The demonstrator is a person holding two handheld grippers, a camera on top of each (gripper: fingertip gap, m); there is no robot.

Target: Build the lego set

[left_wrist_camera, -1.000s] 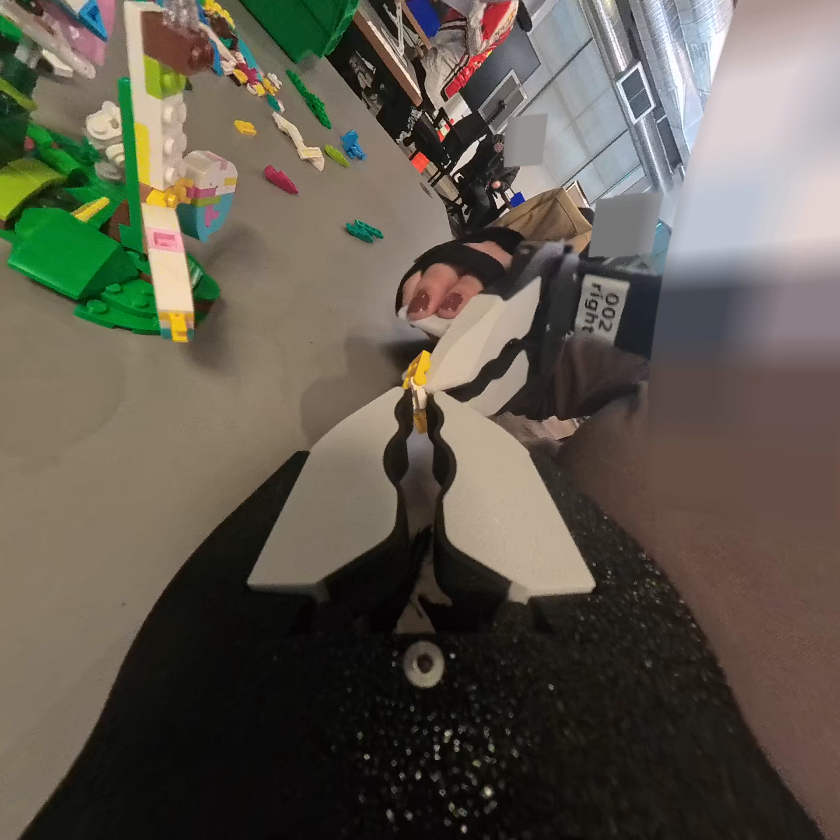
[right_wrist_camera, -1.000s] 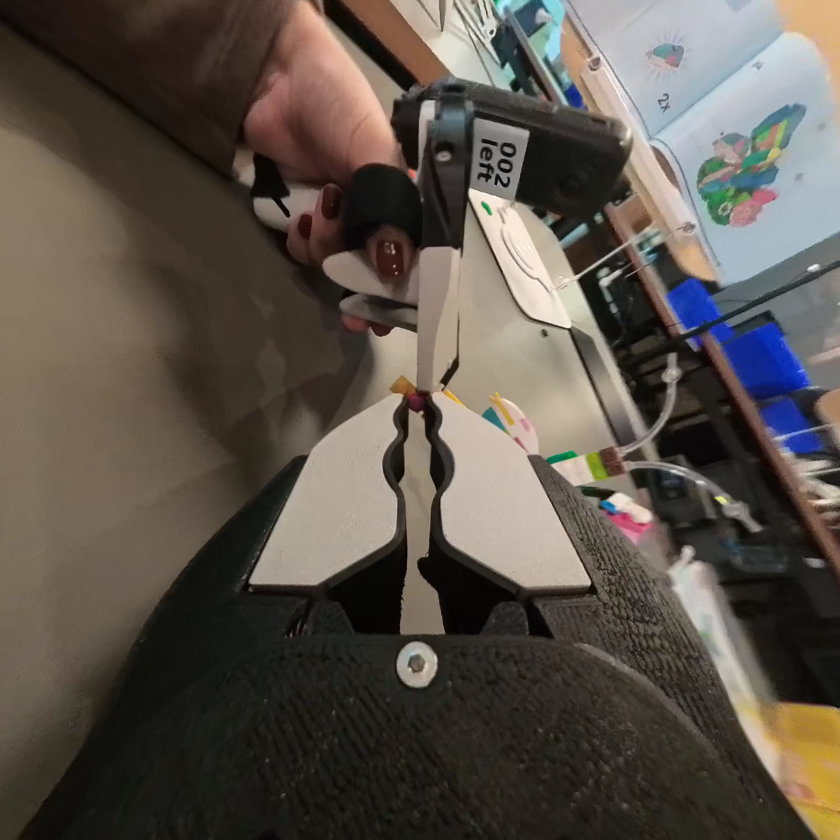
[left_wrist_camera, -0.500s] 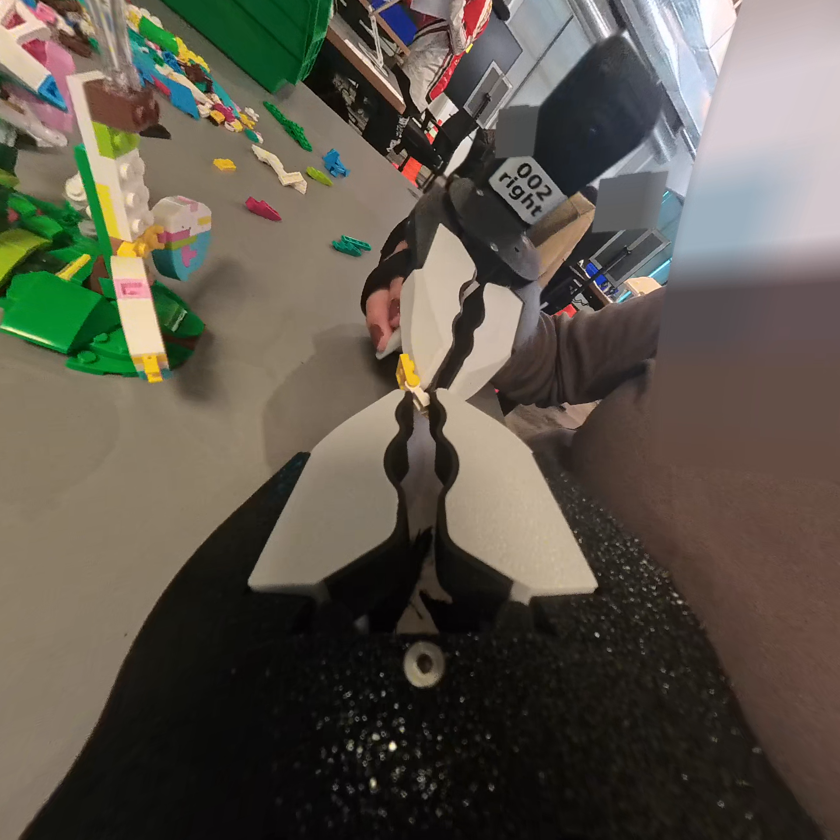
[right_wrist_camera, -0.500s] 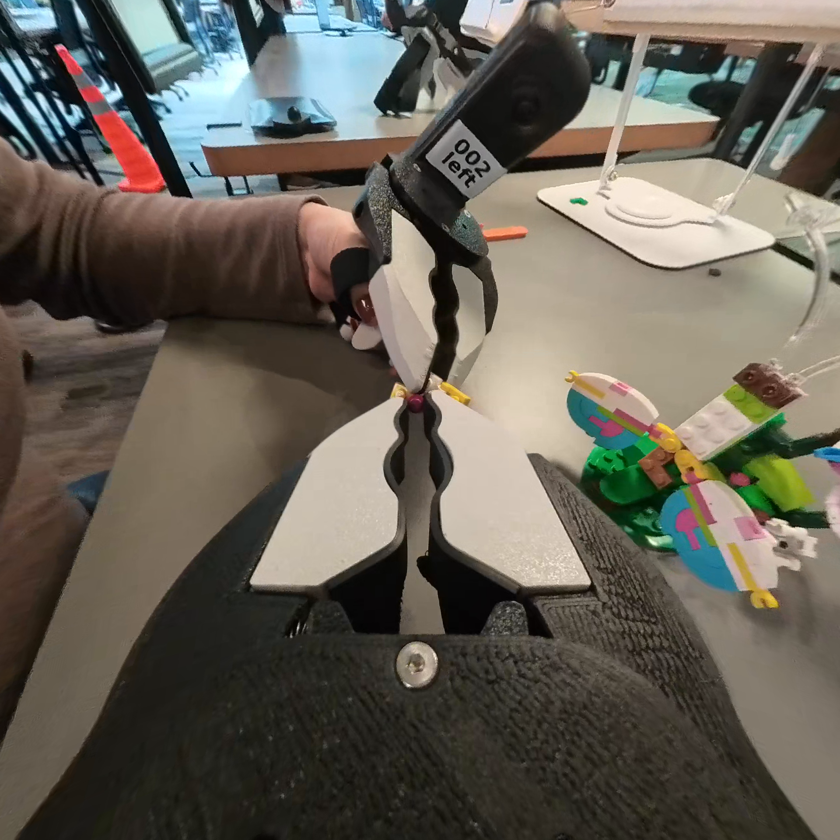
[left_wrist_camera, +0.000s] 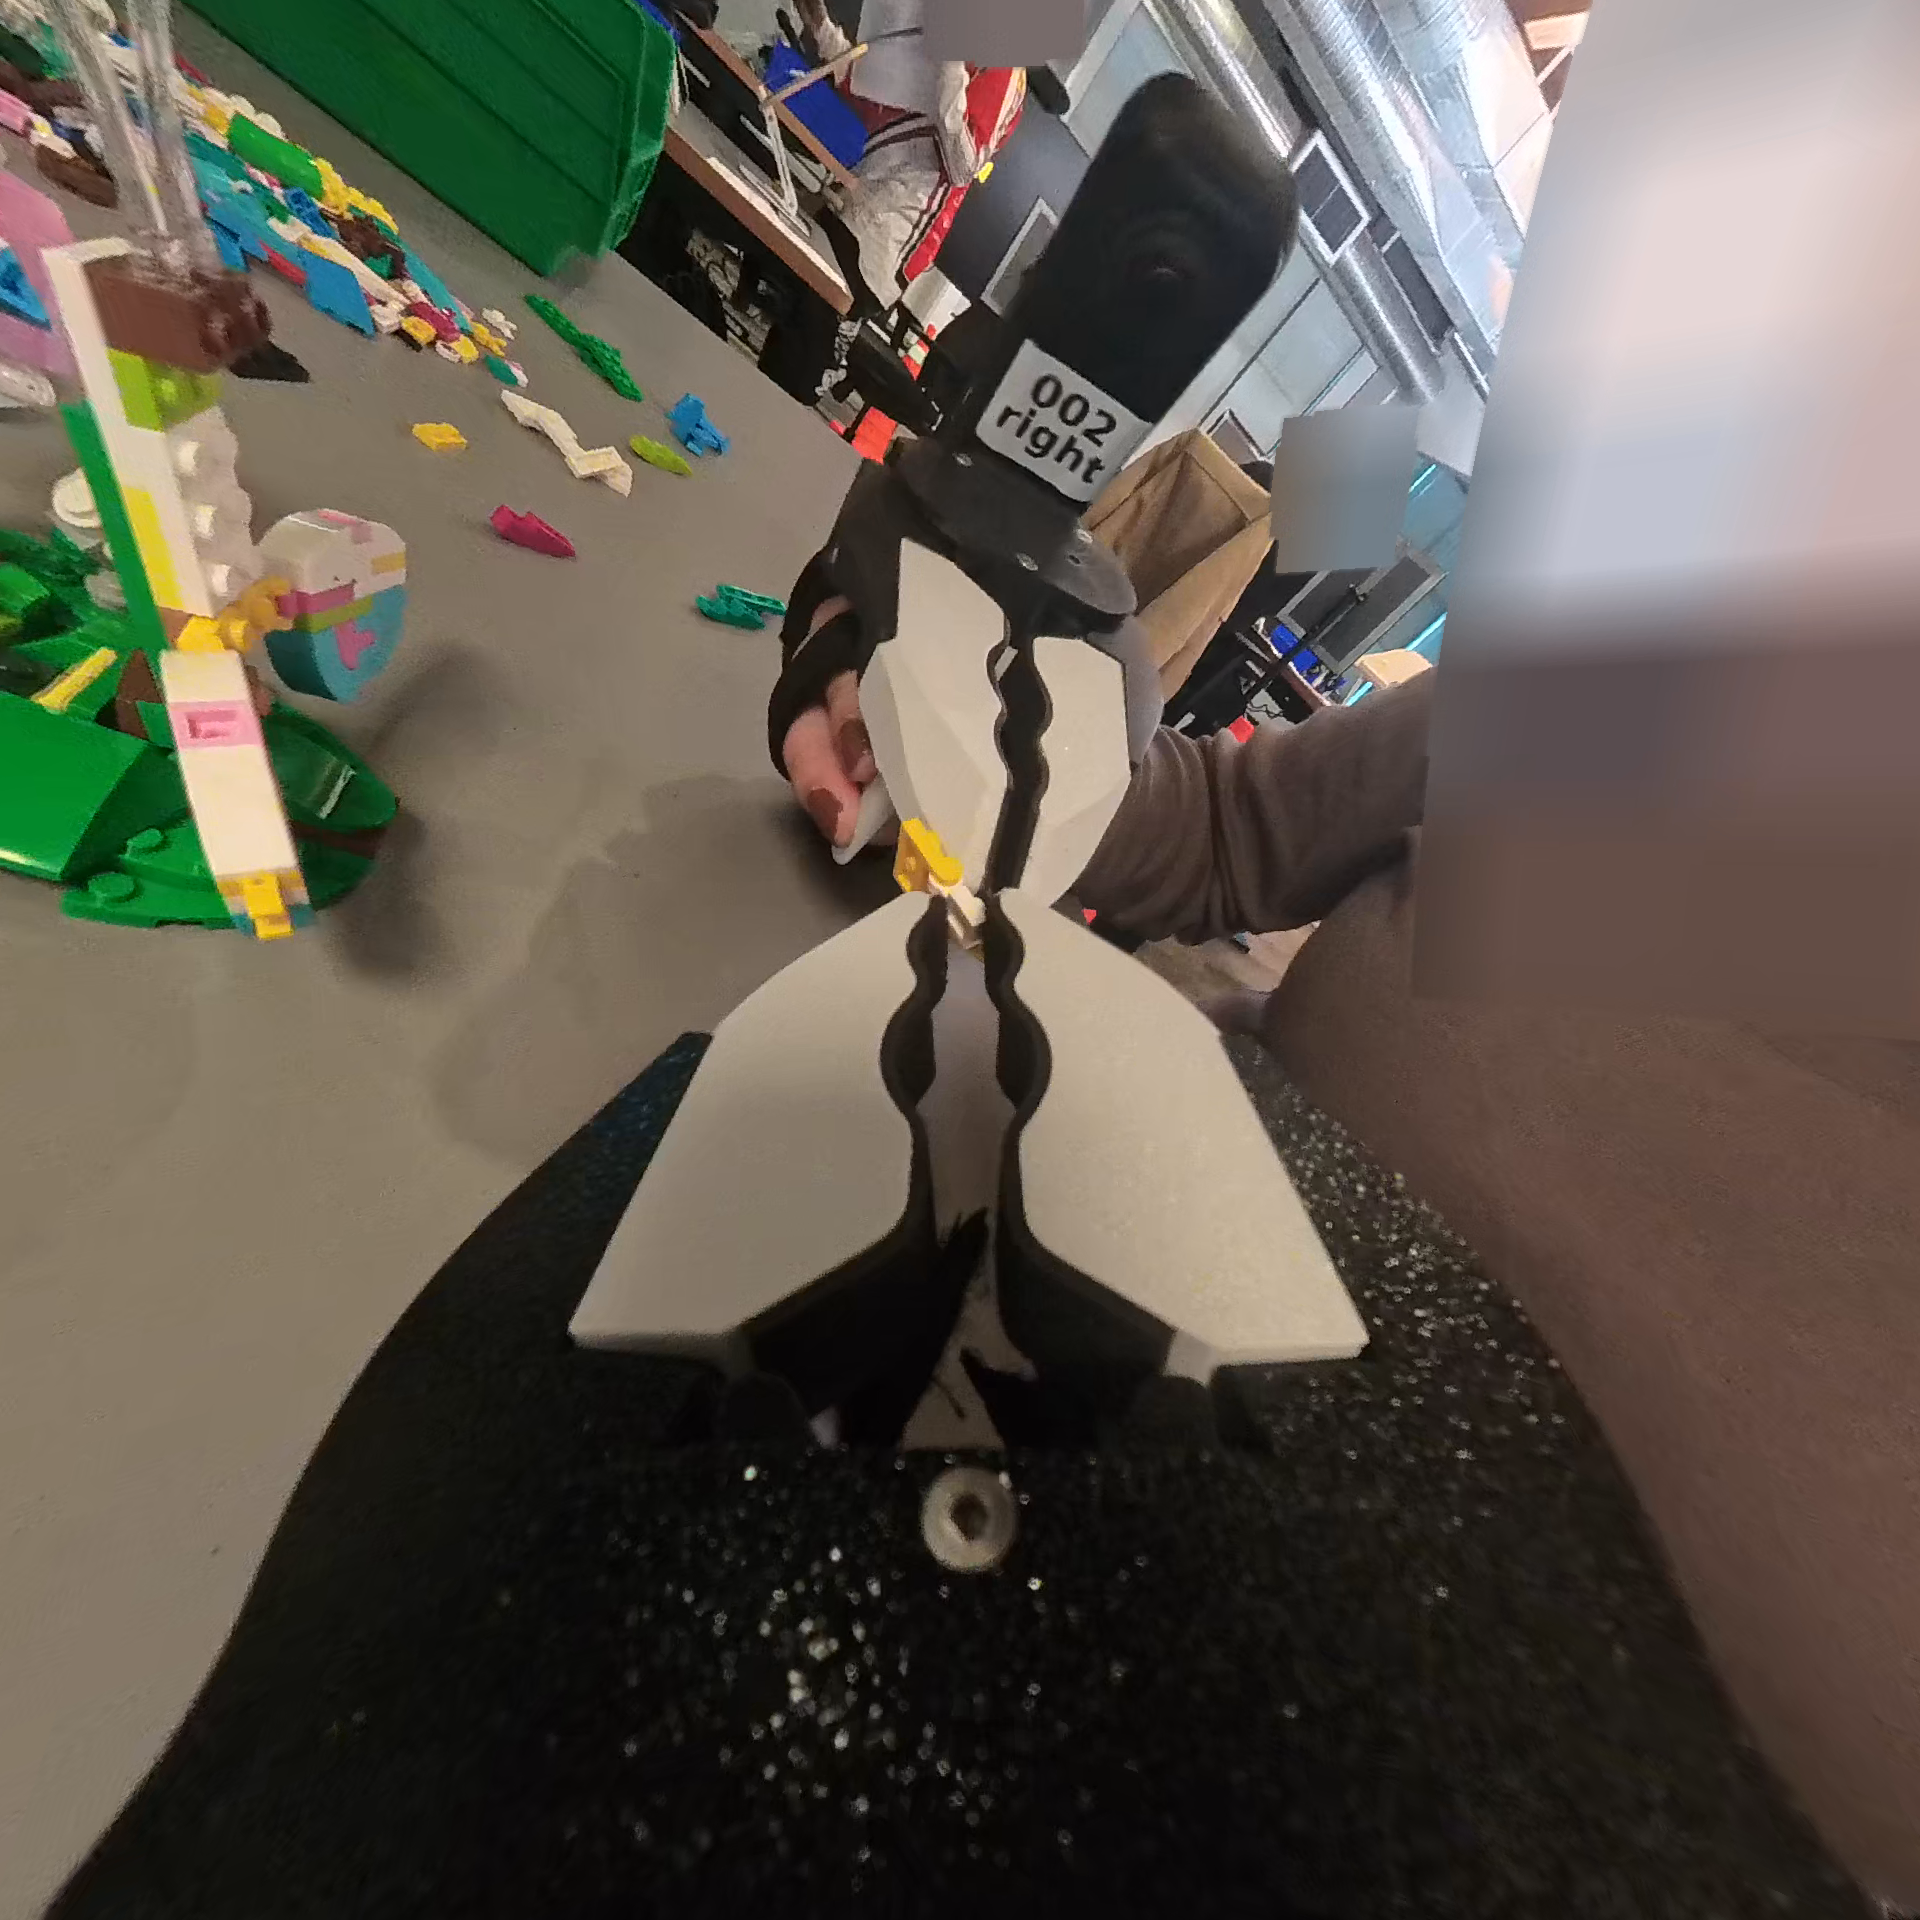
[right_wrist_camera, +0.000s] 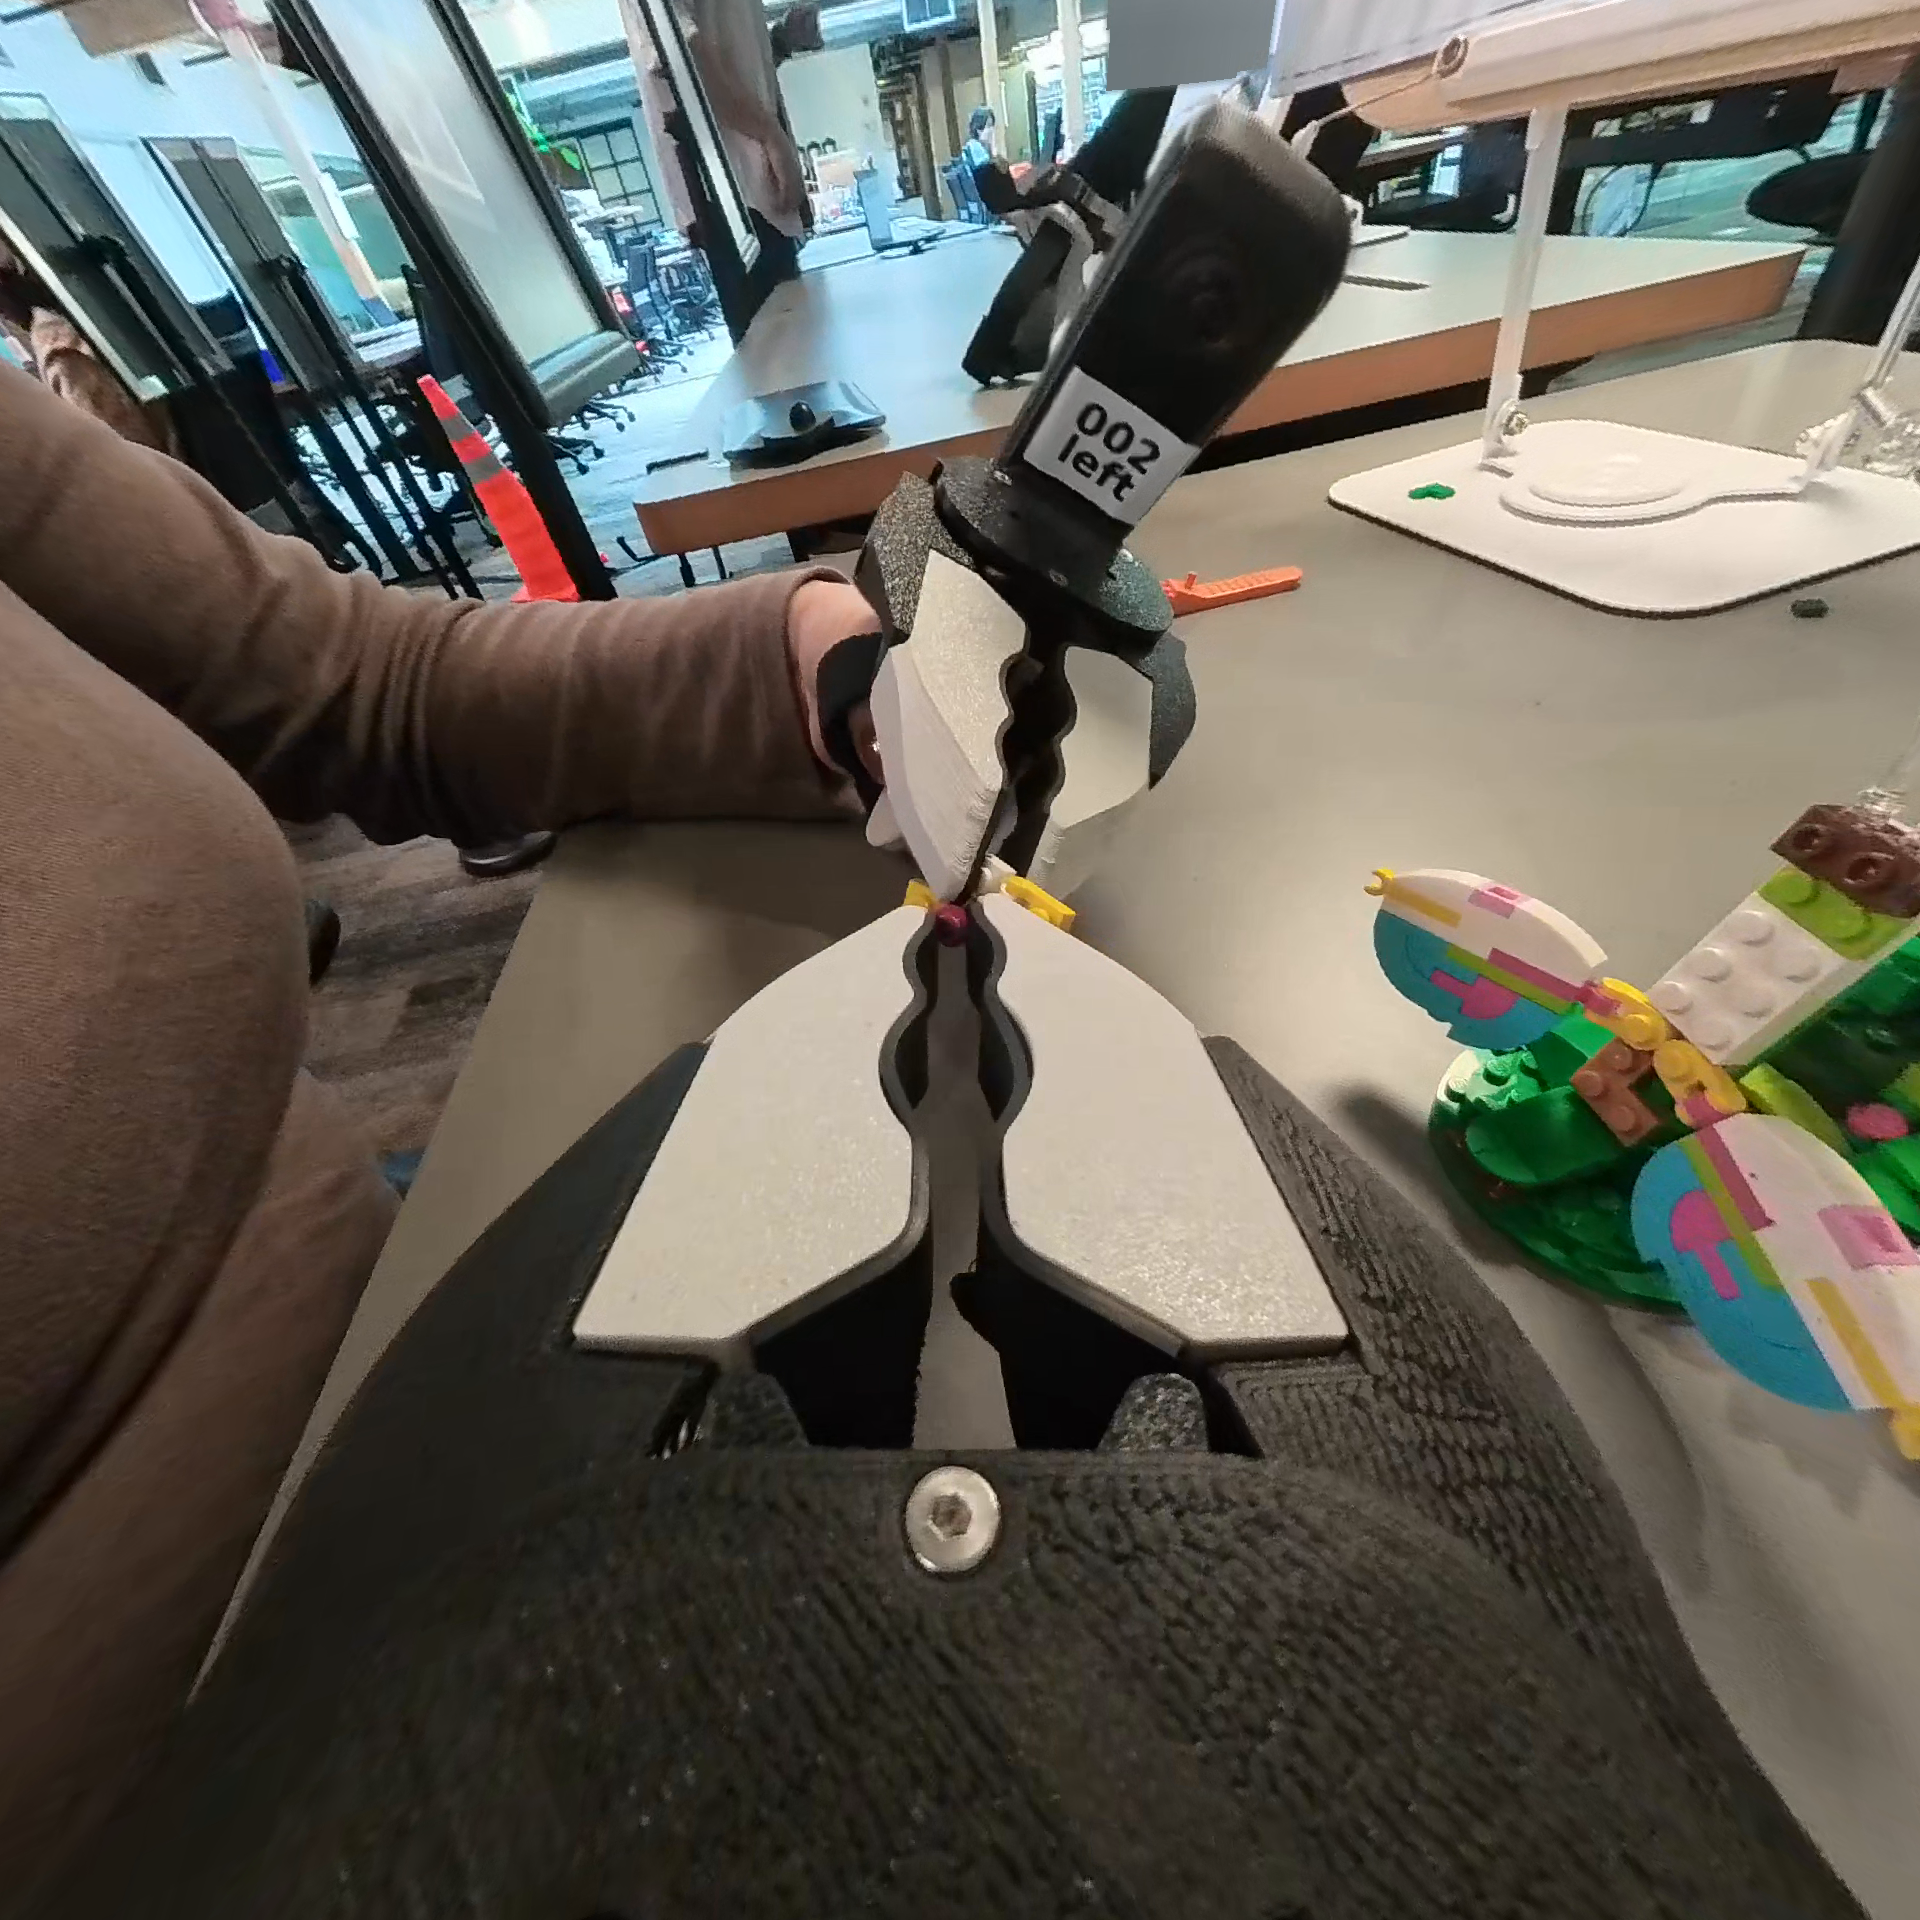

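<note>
Grey matte table (left_wrist_camera: 312, 1091) in an open office; loose coloured bricks (left_wrist_camera: 561, 447) behind the green-based winged lego model (right_wrist_camera: 1704, 1091). Beside that model, left gripper (left_wrist_camera: 964, 914) clamps a small yellow-and-white lego piece (left_wrist_camera: 935, 868); right gripper (right_wrist_camera: 951, 920) pinches a tiny dark-pink stud (right_wrist_camera: 950, 918), tips touching.

A grey table (left_wrist_camera: 312, 1091) is carrying everything. A partly built model (left_wrist_camera: 197, 675) on green plates is sitting at its left side in the left wrist view, with 1 round pastel wing (left_wrist_camera: 338, 608) showing beside it. Loose bricks (left_wrist_camera: 312, 260) are lying scattered toward the far left, and a green bin (left_wrist_camera: 468, 114) is standing at the far edge. In the right wrist view, a white stand base (right_wrist_camera: 1621, 520) and an orange tool (right_wrist_camera: 1231, 587) are lying on the far side.
</note>
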